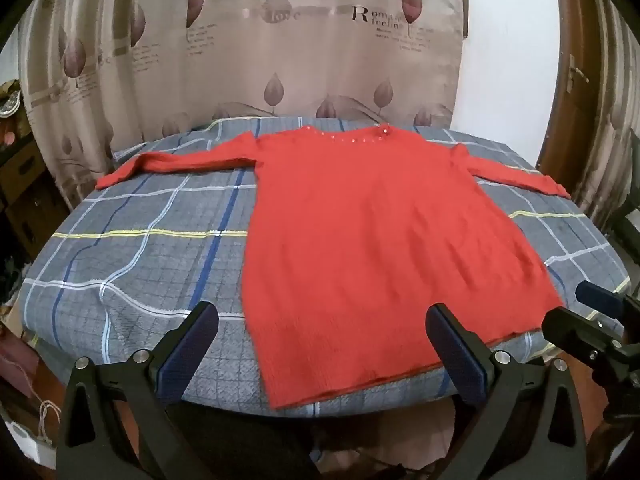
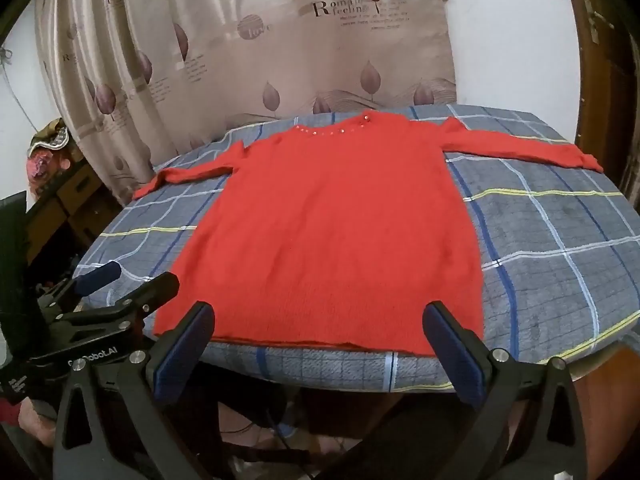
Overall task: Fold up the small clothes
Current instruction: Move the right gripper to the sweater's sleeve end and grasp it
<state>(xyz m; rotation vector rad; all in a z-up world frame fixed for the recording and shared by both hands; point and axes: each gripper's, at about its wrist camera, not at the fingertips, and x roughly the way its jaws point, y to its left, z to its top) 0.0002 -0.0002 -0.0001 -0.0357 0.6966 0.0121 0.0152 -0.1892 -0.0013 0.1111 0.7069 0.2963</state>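
A red long-sleeved sweater (image 1: 372, 240) lies flat on the table, neckline with small beads at the far side, both sleeves spread out sideways; it also shows in the right wrist view (image 2: 332, 228). Its hem lies at the near table edge. My left gripper (image 1: 320, 344) is open and empty, held just in front of the hem's left part. My right gripper (image 2: 320, 340) is open and empty, held in front of the hem's middle. The right gripper shows at the right edge of the left wrist view (image 1: 592, 320), and the left gripper at the left of the right wrist view (image 2: 116, 292).
The table is covered by a grey plaid cloth (image 1: 140, 248) (image 2: 560, 248). A beige leaf-print curtain (image 1: 260, 48) hangs behind it. A wooden door (image 1: 576, 80) stands at the right, and cluttered furniture (image 2: 52, 184) at the left.
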